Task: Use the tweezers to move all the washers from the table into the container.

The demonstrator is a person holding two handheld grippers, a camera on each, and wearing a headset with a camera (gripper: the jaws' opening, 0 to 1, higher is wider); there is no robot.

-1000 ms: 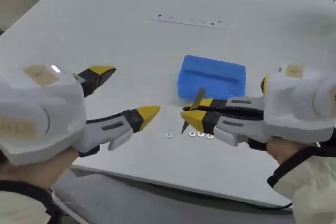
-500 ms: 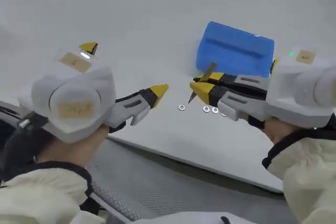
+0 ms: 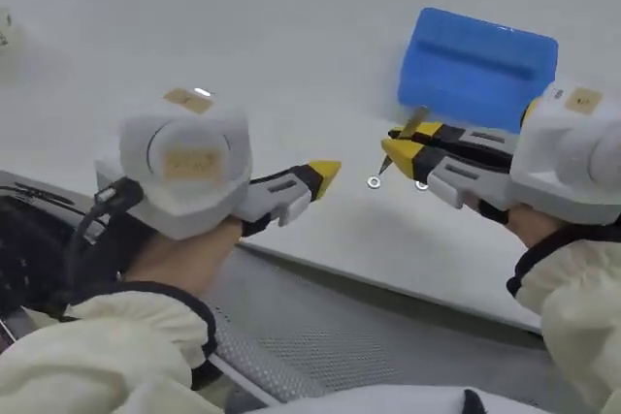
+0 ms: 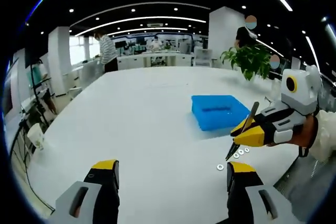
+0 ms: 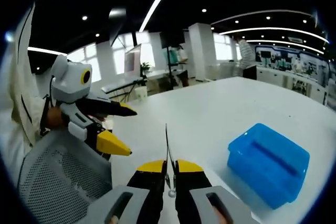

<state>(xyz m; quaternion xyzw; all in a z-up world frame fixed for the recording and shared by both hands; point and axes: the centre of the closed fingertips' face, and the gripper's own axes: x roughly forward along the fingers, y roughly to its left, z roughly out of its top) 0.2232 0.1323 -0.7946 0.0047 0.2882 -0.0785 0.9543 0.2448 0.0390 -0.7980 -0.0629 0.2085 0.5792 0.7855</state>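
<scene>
Tweezers tip is nearer the leftmost washer than 1.0 s ago, when it stood off toward that washer's 3 o'clock with a plain gap. The headset camera has also swung, so the shift of the whole scene is not logged as motion. Spacing between washer row and container is unchanged.

Right tongs: closed on the tweezers. In the right gripper view the two jaws stand almost together, with the thin blades rising between them.

Tweezers, head view: slanted from 1 o'clock down to 7 o'clock, tip just at the 12 o'clock edge of the leftmost washer. Cannot tell whether it touches.

Washers: four counted in the left gripper view, flat on the white surface. Three are bunched in a short row and the leftmost sits apart at the row's 7 o'clock end. All are outside the container.

Container: blue, on the surface, near the washers at their 1 o'clock in the head view.

Left tongs: jaws spread wide, holding nothing. In the head view they are at 9 o'clock of the leftmost washer, near but apart.
</scene>
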